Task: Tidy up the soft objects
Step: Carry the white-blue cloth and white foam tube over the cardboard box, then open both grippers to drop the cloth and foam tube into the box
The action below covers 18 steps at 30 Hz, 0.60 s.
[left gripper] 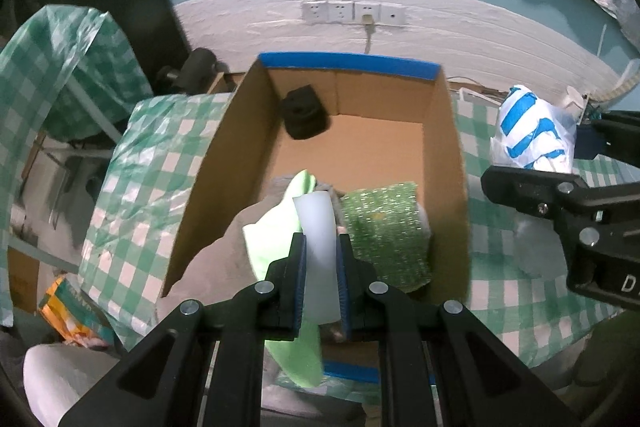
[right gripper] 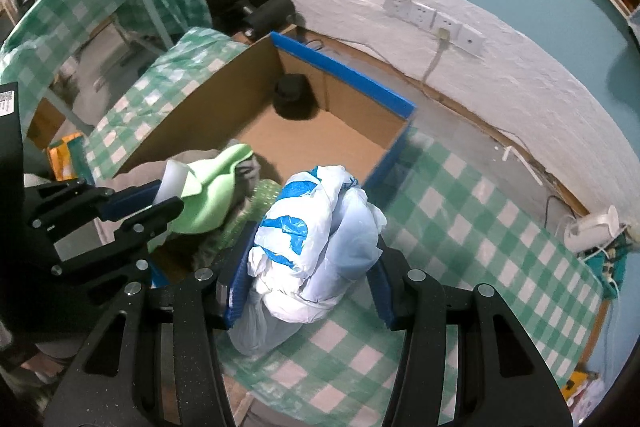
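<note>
A cardboard box with blue taped rims stands on the green checked table. My left gripper is shut on a white foam piece wrapped with a light green cloth, held over the box's near end. A green sparkly sponge cloth and a black soft object lie in the box. My right gripper is shut on a white and blue plastic bag bundle, just right of the box. The left gripper also shows in the right wrist view.
The checked tablecloth covers the table right of the box. A wall with sockets and a cable is behind. A second checked-covered table stands at left. An orange packet lies low at left. A white device sits at far right.
</note>
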Each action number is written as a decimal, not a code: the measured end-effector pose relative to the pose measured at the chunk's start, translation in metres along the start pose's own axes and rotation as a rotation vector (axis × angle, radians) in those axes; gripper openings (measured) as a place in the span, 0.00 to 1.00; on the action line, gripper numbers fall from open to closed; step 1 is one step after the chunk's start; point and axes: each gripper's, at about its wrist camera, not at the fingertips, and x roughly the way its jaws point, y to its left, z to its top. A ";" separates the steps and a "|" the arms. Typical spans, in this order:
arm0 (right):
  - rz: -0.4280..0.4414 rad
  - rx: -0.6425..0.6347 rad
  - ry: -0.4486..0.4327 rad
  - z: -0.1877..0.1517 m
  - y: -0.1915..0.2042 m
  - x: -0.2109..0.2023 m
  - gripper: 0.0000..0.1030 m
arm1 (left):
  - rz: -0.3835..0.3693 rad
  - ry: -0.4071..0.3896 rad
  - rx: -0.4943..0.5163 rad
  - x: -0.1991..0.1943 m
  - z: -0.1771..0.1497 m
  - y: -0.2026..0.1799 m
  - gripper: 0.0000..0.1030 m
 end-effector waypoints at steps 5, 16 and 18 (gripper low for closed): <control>0.021 -0.016 0.022 0.007 0.013 0.016 0.49 | 0.005 0.032 -0.023 0.014 -0.001 0.010 0.14; 0.030 -0.043 0.046 0.013 0.031 0.038 0.58 | 0.007 0.044 -0.062 0.021 -0.005 0.017 0.54; 0.027 -0.042 0.038 0.013 0.030 0.037 0.60 | 0.014 0.039 -0.066 0.020 -0.005 0.019 0.57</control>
